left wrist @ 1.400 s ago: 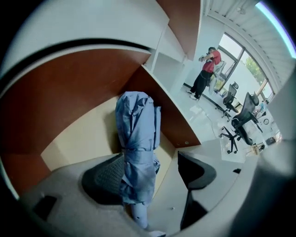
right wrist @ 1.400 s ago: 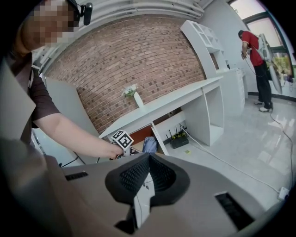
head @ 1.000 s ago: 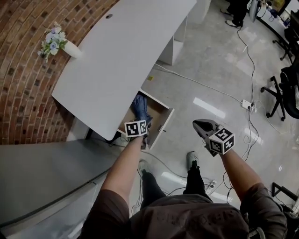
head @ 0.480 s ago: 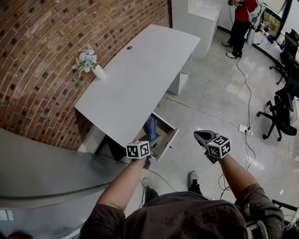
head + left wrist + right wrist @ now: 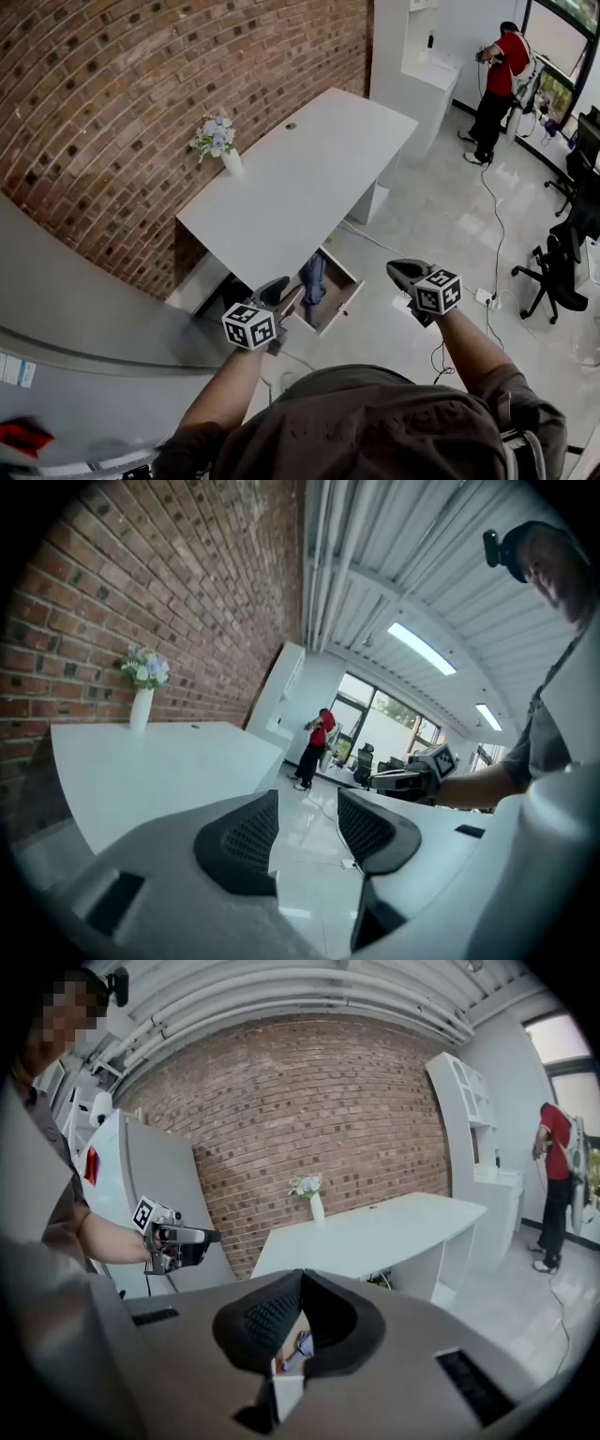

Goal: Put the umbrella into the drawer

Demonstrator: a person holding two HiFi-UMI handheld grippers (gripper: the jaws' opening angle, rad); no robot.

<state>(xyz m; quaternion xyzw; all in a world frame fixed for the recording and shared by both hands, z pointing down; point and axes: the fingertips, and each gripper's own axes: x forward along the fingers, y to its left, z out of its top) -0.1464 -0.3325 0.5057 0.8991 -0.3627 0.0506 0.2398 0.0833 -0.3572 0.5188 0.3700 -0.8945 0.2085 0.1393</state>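
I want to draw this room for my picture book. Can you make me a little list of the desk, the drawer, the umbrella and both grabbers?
desk: long white desk beside the red brick wall
drawer: white-fronted drawer under the desk, pulled open
umbrella: blue fabric umbrella, lying inside the drawer
left hand: left gripper, fingers closing, nothing between them
right hand: right gripper, fingers together, empty
flowers: white vase of pale flowers, upright on the desk
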